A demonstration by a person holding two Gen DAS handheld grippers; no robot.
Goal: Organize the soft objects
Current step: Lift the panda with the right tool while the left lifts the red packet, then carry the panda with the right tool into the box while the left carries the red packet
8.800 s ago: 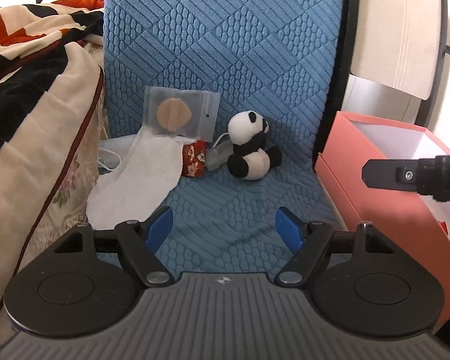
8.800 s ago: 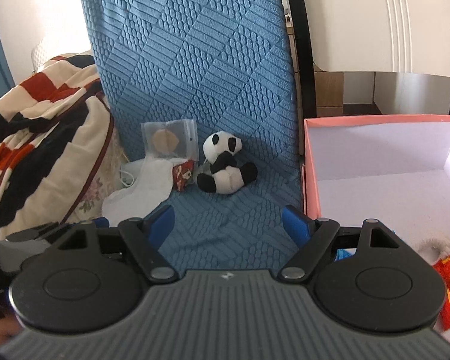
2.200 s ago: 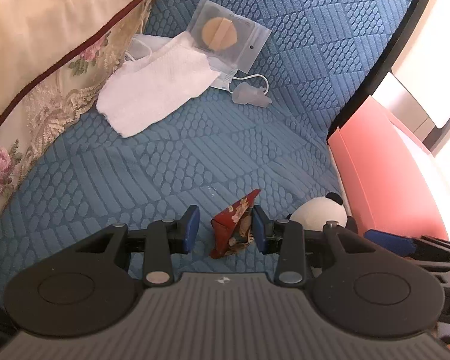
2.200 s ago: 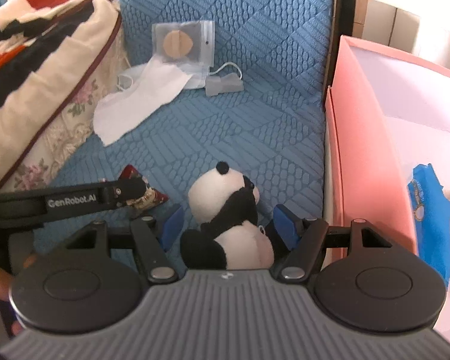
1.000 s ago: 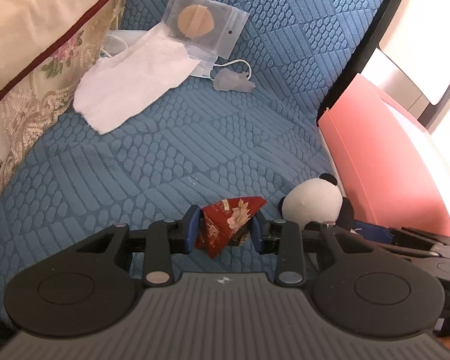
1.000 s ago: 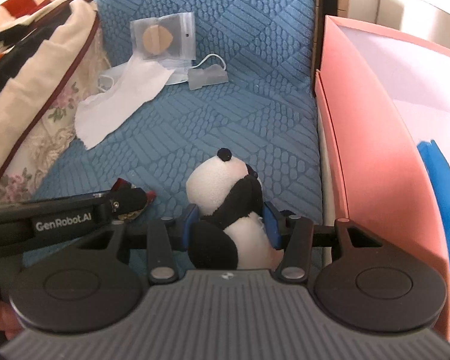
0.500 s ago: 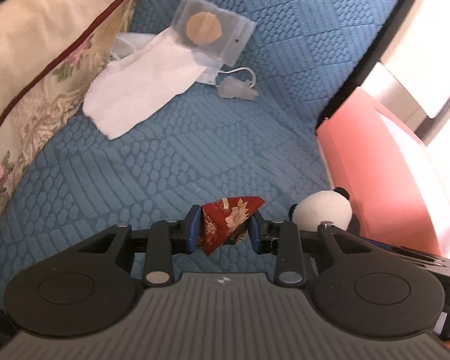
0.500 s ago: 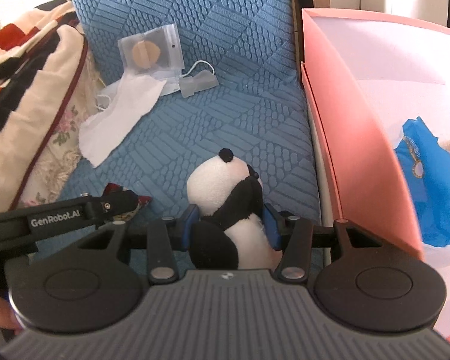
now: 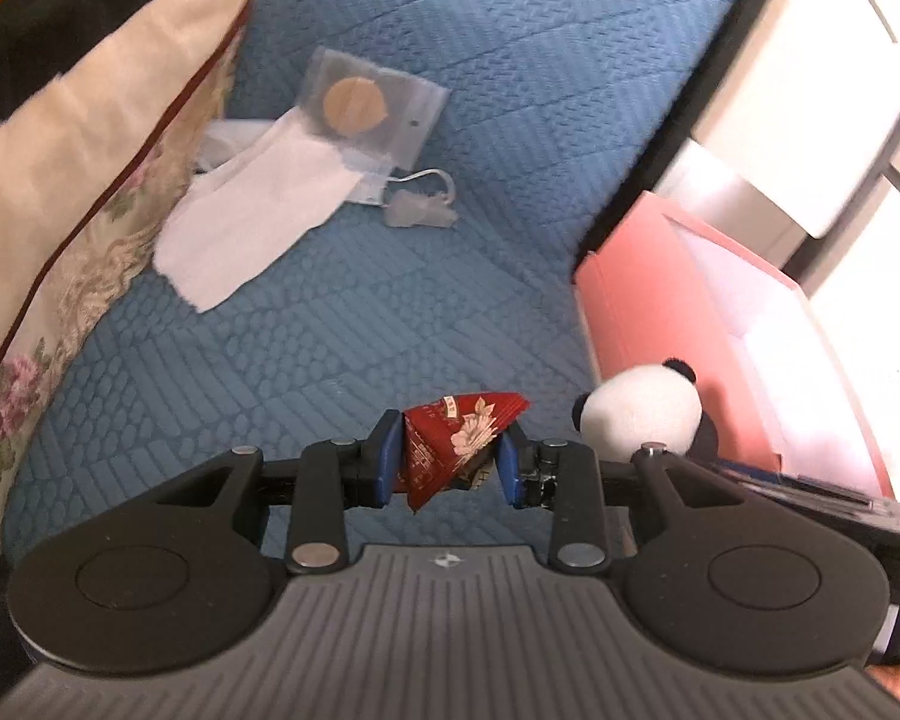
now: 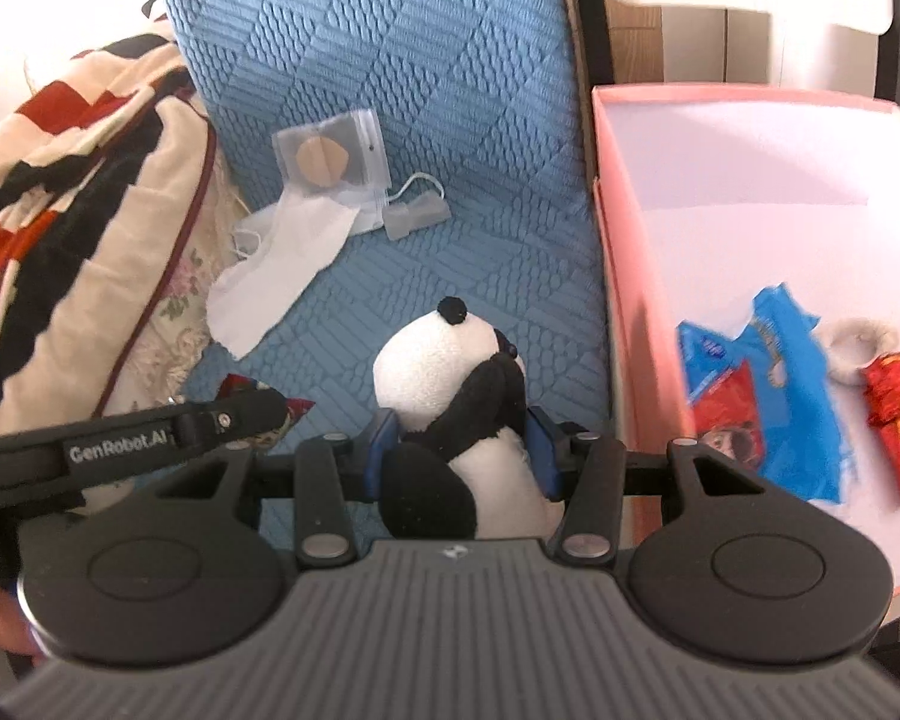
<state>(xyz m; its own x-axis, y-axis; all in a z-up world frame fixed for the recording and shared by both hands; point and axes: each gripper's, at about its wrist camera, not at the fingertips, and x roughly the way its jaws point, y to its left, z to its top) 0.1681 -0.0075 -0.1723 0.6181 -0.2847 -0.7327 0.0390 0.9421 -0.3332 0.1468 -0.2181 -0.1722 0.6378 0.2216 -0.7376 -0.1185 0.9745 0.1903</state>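
Observation:
My left gripper (image 9: 450, 456) is shut on a red floral pouch (image 9: 453, 438) and holds it above the blue quilted cushion (image 9: 342, 324). My right gripper (image 10: 462, 450) is shut on a black-and-white panda plush (image 10: 450, 414), held just left of the pink box (image 10: 615, 276). The panda's head (image 9: 639, 414) also shows in the left wrist view, right of the pouch. The pouch tip (image 10: 297, 408) shows in the right wrist view behind the left gripper's finger.
A white cloth (image 9: 252, 222), a clear bag with a tan disc (image 9: 369, 108) and a small grey item with a cord (image 9: 420, 213) lie at the cushion's back. A patterned blanket (image 10: 60, 228) is piled on the left. The box holds a blue packet (image 10: 780, 372) and red items (image 10: 897, 414).
Both grippers have risen and moved right toward the pink box with their loads. The box's inside now shows more fully in the right wrist view.

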